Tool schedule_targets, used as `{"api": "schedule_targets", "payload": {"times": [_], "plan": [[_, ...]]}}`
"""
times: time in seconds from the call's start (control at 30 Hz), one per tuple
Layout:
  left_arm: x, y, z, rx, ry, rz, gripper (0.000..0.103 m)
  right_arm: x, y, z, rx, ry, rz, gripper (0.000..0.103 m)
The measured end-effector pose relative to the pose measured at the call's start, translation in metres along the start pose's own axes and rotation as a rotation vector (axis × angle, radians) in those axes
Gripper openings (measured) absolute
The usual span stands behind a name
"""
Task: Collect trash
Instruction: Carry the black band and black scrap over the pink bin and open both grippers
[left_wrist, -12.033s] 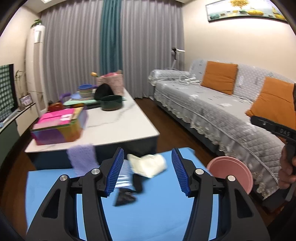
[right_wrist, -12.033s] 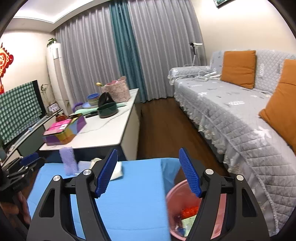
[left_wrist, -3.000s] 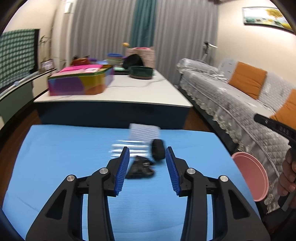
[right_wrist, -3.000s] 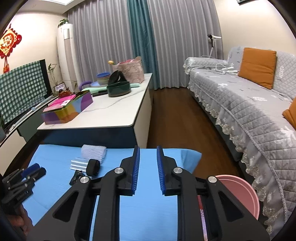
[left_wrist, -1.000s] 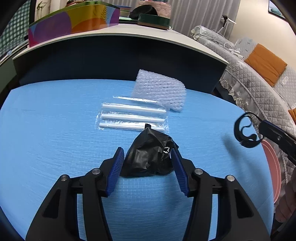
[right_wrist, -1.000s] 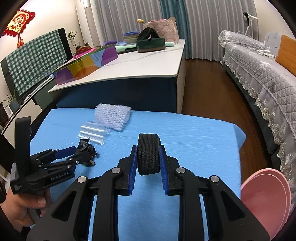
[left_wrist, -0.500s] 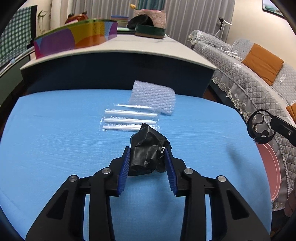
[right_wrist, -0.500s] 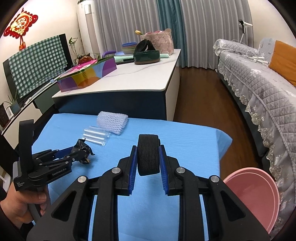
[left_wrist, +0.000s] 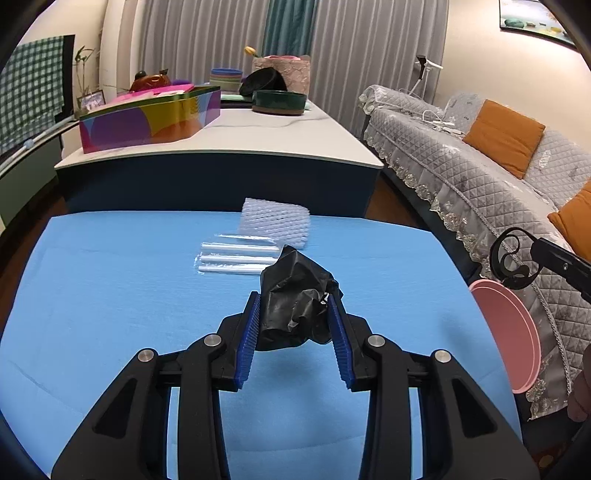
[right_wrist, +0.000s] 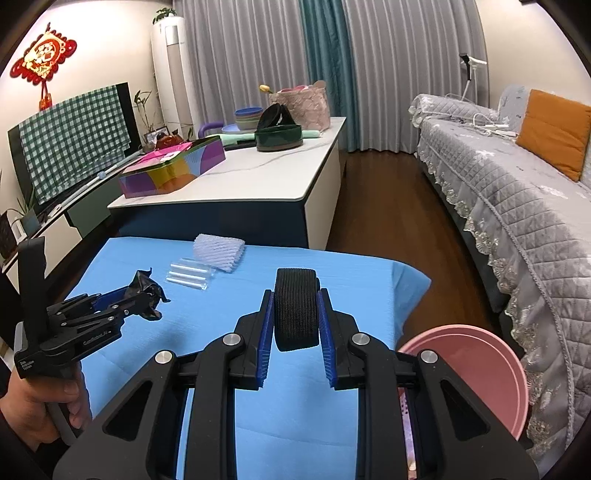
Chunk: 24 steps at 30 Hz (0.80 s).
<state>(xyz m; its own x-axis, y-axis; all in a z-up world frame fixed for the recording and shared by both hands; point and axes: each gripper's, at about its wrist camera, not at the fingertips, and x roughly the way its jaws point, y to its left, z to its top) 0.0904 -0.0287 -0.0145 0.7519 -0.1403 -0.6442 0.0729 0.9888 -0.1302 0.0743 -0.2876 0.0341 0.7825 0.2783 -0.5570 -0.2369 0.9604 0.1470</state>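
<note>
Gripping a crumpled black plastic bag (left_wrist: 295, 299), your left tongs (left_wrist: 294, 314) hold it above the blue desk (left_wrist: 110, 295); your right tongs (right_wrist: 295, 314) pinch a black strap roll (right_wrist: 296, 306).

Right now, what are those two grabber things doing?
A person is picking up trash. The left gripper holds a crumpled black plastic bag, the right gripper a black mesh band. Both are lifted off the blue mat. Straws and bubble wrap still lie there. The pink bin waits beside it.
</note>
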Motion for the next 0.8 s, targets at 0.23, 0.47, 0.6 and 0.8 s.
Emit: {"api": "schedule_targets", "payload": {"times": [0.23,0.47,0.6,0.8], "plan": [[-0.008,-0.014,-0.006,0.026,-0.007,-0.019,0.036,-0.016,-0.012,-0.003,0.014,-0.016,-0.015,0.024],[-0.009,-0.026,-0.006,0.037,-0.01,-0.04,0.036,-0.022,-0.02,-0.004,0.027,-0.023,-0.024,0.024],[-0.007,-0.031,-0.006,0.043,-0.007,-0.049,0.036,-0.023,-0.024,-0.005,0.032,-0.022,-0.03,0.024],[-0.003,-0.035,-0.006,0.041,-0.005,-0.054,0.036,-0.022,-0.028,-0.007,0.038,-0.019,-0.037,0.024]]}}
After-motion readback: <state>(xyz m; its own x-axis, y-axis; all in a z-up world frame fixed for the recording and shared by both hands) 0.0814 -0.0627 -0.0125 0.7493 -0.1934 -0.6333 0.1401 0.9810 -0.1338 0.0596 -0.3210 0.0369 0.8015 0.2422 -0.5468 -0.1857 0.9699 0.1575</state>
